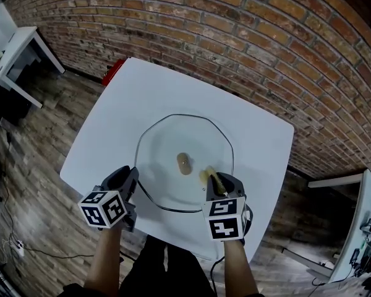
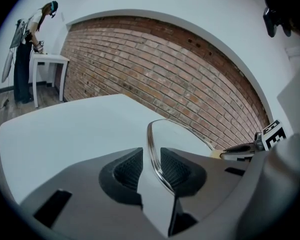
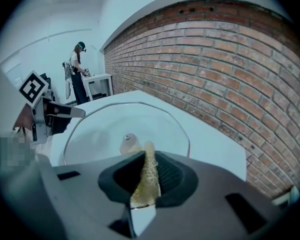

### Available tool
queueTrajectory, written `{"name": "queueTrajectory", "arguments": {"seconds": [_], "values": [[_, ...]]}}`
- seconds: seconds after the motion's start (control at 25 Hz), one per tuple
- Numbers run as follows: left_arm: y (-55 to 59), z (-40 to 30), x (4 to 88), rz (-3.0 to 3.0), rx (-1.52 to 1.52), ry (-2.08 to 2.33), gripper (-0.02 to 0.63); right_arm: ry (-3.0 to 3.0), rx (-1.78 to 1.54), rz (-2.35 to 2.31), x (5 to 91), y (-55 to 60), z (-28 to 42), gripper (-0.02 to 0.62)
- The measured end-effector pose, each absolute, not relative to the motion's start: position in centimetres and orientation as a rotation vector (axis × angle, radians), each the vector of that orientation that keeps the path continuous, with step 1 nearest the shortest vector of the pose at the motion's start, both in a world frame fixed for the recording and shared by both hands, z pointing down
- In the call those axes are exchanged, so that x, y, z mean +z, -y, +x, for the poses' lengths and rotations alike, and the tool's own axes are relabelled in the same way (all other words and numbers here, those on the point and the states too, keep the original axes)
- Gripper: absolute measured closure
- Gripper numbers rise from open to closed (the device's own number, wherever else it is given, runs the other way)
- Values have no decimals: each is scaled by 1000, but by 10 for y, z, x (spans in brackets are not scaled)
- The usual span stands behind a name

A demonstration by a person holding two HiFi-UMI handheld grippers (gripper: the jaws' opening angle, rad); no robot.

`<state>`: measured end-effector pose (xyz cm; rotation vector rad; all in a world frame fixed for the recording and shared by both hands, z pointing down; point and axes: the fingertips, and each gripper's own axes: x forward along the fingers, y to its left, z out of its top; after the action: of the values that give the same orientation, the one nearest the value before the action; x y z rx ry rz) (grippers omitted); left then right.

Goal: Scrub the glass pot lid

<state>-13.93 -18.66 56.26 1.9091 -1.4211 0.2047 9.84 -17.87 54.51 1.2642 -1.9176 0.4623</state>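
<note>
A round glass pot lid (image 1: 167, 187) with a metal rim and a tan knob (image 1: 183, 163) lies on the white table (image 1: 173, 91). My left gripper (image 1: 131, 177) is at the lid's near-left edge. In the left gripper view the rim (image 2: 152, 144) runs between the two pads, which are closed on it. My right gripper (image 1: 221, 181) is over the lid's near-right part, shut on a yellow scrub pad (image 1: 209, 177). The right gripper view shows the pad (image 3: 147, 176) pinched upright between the jaws, its tip close to the knob (image 3: 127, 143).
The table stands against a brick wall (image 1: 247, 36), with wooden floor on both sides. Something red (image 1: 114, 70) sticks out at the table's far left corner. A white side table (image 1: 18, 51) stands far left, where a person (image 3: 77, 69) is bent over it.
</note>
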Motion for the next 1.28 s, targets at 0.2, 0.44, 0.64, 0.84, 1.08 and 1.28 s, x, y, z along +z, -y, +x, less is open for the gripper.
{"name": "queueTrajectory", "arguments": {"seconds": [0.2,0.44,0.64,0.84,1.08,1.28], "values": [[189,-145,550,1963,211,1480,497,1914,450,1264,543,179,97,537],[192,-139,533,2078,300,1533,585,1928,396,1286,536,182,92,537],[197,-125,519,2143,331,1539,595,1949,351,1327,527,186,89,537],[200,-103,494,2219,320,1503,595,2014,313,1408,503,192,80,537],[208,-106,447,2295,290,1547,595,2097,249,1518,454,196,78,537],[217,-110,400,2346,244,1591,597,2138,181,1632,403,207,85,537]]}}
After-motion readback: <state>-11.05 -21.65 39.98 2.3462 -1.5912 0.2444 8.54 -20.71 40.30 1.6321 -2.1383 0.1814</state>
